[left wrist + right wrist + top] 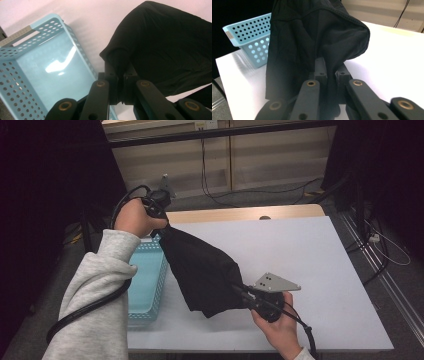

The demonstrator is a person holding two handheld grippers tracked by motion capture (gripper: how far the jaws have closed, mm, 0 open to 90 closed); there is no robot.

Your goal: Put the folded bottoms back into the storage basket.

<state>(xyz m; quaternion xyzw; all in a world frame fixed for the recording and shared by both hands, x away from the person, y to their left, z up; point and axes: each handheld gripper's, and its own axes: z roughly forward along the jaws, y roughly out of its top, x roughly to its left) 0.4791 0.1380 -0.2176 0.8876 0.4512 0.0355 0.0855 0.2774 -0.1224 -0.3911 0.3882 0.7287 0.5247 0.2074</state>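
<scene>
Item: limp black cloth garment, stretched in the air beside the perforated light-blue plastic basket. Left gripper clamped on its upper edge, right gripper clamped on its lower edge, apparently spreading it for folding or binning.

This looks like a lab or recording workroom rather than a home. A plain white table stands on grey floor, hemmed by dark curtains at both sides. Loose cables trail across the floor beneath bare beige wall panels, and metal rails run along the right.
</scene>
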